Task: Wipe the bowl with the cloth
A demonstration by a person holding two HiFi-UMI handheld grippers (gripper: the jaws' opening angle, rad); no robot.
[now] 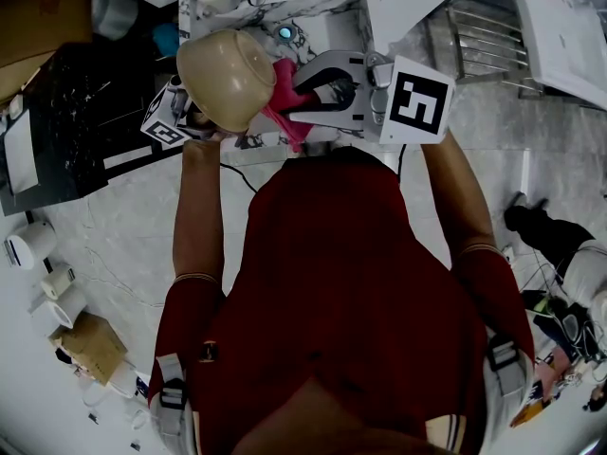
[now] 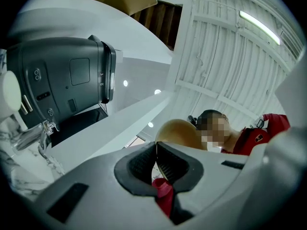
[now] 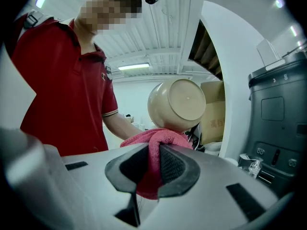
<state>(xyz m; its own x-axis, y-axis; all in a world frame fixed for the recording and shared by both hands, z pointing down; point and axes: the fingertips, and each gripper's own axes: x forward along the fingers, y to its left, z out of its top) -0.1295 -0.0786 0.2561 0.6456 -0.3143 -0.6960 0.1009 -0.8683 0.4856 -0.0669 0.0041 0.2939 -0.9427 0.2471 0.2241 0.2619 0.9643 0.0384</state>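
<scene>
Bowl [image 2: 180,133] rim, thin and tan, is pinched between the nearly closed pads [image 2: 139,164] of the left gripper [image 2: 156,151]. A bit of red cloth [image 2: 163,193] shows just below them. The right gripper [image 3: 154,153] has its pads [image 3: 173,166] clamped on a thick fold of that cloth [image 3: 153,137], which bunches up past the jaws and touches the bowl's lower side. The bowl is held in the air and tilted, with its flat base turned toward the right gripper. From above, its rounded outside [image 1: 228,79] faces the head camera over a marble counter [image 1: 285,8]. The cloth [image 1: 285,98] lies against its right side, beside the right gripper's marker cube [image 1: 417,102]. A black appliance [image 2: 62,80] stands farther off.
</scene>
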